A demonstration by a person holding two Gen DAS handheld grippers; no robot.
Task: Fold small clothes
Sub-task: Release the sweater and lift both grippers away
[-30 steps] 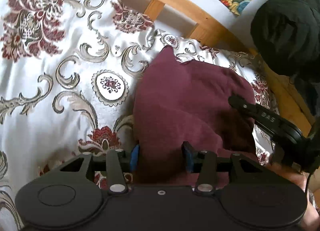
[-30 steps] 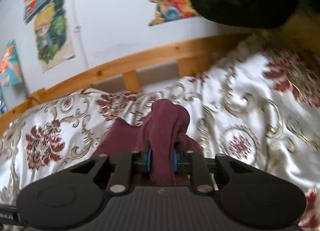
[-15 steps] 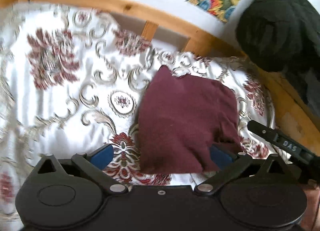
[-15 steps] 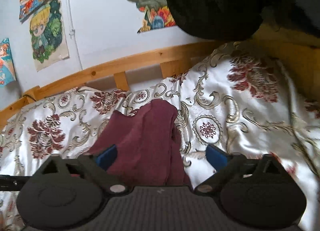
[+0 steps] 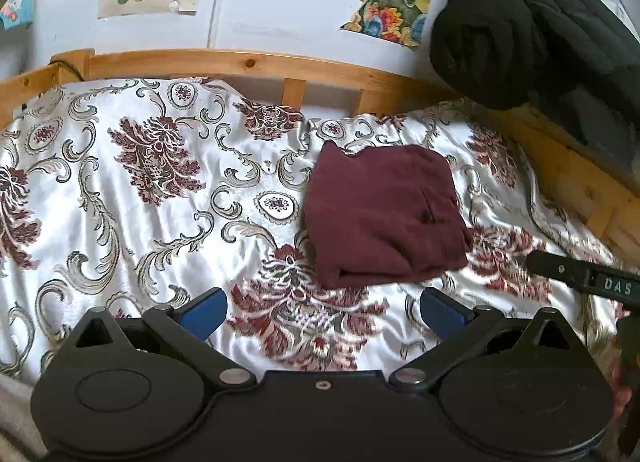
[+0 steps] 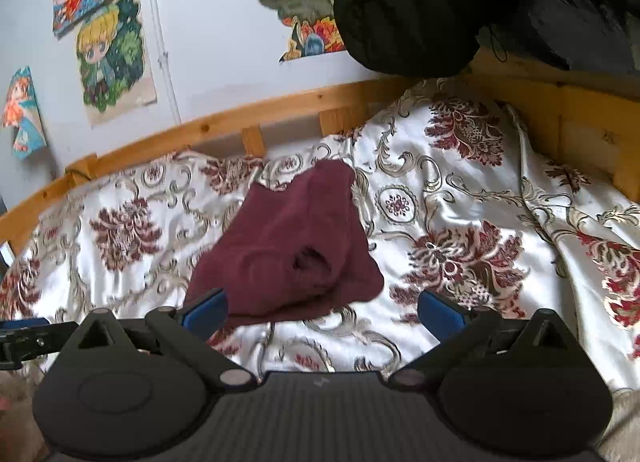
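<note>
A folded dark maroon garment (image 5: 380, 214) lies flat on the white floral bedspread (image 5: 140, 202); it also shows in the right wrist view (image 6: 292, 246). My left gripper (image 5: 322, 308) is open and empty, a little back from the garment's near edge. My right gripper (image 6: 322, 308) is open and empty, with its left fingertip (image 6: 206, 308) just before the garment's near left corner. Part of the right gripper's finger (image 5: 584, 276) shows at the right edge of the left wrist view.
A wooden bed rail (image 5: 248, 62) runs along the far side and the right side (image 5: 580, 178). A black bundle of fabric (image 5: 520, 30) hangs over the right corner. Posters (image 6: 112, 54) hang on the wall behind.
Both grippers opened and let go of the maroon garment, then pulled back and up. The garment now lies folded on the bedspread.
</note>
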